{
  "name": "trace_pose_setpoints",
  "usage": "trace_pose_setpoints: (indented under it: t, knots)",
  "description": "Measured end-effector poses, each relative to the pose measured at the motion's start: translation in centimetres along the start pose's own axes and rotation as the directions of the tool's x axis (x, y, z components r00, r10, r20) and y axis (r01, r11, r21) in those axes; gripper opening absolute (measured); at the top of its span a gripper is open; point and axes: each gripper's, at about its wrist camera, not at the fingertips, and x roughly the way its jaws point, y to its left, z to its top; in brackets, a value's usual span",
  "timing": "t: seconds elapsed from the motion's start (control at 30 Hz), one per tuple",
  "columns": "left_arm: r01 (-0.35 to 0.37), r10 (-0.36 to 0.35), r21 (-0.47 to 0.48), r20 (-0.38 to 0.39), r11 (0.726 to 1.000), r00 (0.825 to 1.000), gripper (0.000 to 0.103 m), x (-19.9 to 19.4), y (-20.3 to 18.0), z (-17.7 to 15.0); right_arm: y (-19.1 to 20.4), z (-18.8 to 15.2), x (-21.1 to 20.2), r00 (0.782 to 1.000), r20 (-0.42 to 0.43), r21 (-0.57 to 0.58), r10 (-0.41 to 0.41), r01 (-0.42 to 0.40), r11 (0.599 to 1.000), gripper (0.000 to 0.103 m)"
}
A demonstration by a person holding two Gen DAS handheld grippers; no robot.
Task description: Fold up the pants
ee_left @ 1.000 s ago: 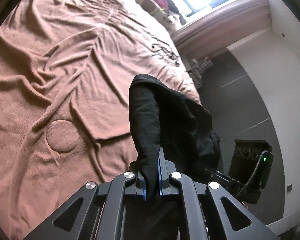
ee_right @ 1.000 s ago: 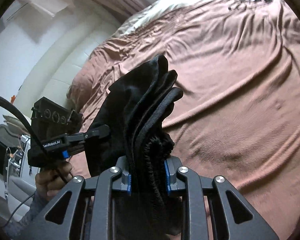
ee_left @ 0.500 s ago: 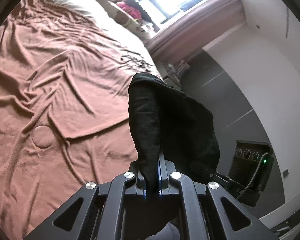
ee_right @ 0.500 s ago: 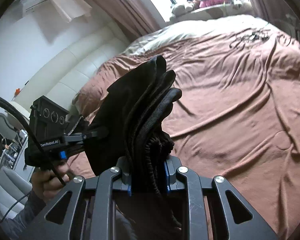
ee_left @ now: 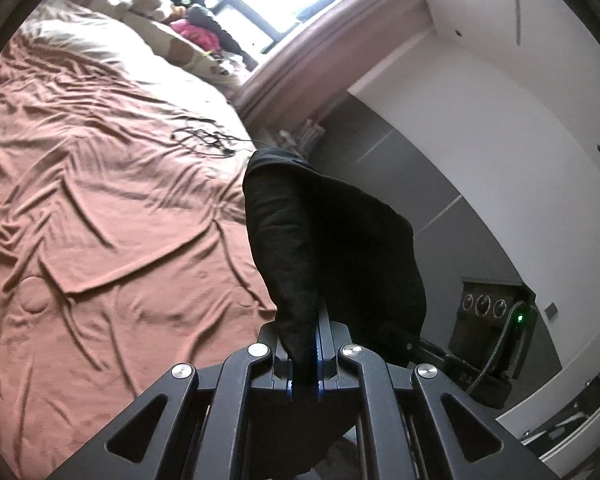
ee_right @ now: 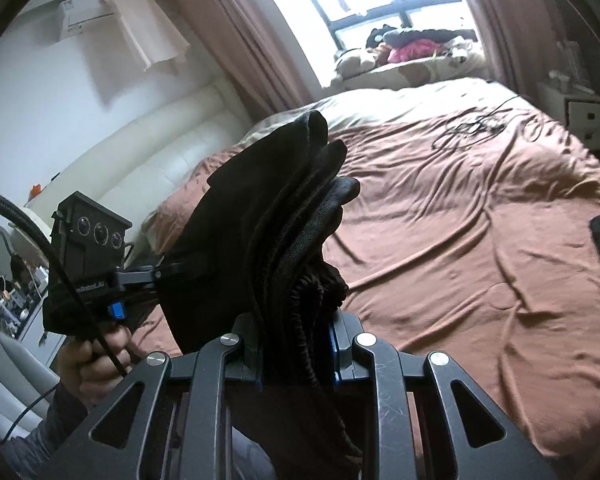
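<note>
Pants lifted clear of the bed, both grippers clamped on them.

Over the last second the bed [ee_left: 100, 208] has dropped away below the black pants [ee_left: 324, 240], so laying out comes next. The left gripper [ee_left: 305, 364] pinches a thin edge; only the right gripper [ee_right: 296, 360] view shows the bunched waistband and the person's hand [ee_right: 92, 360].

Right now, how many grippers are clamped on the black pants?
2. The left gripper pinches a thin fold of the pants; the right gripper clamps a thick bunched stack. Both hold the pants over the bed.
</note>
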Motion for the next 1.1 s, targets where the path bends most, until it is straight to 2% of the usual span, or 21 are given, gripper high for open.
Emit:
trace_pose_setpoints:
  t: [0.27, 0.57, 1.1]
  knots:
    - [0.043, -0.041, 0.048, -0.040, 0.998, 0.998, 0.007, 3.9, -4.2, -0.7, -2.5, -0.3, -5.4, 0.999, 0.047, -0.016, -0.026, 0.026, 1.000, 0.020]
    - [0.086, -0.076, 0.097, -0.100, 0.992, 0.992, 0.007, 10.2, -8.5, -1.3, -5.4, -1.1, -12.0, 0.993, 0.087, -0.028, -0.085, 0.087, 0.996, 0.020]
    - [0.196, -0.167, 0.137, -0.198, 0.971, 0.966, 0.007, 22.8, -15.0, -2.9, -8.4, -2.2, -20.0, 0.965, 0.139, -0.043, -0.223, 0.231, 0.972, 0.020]
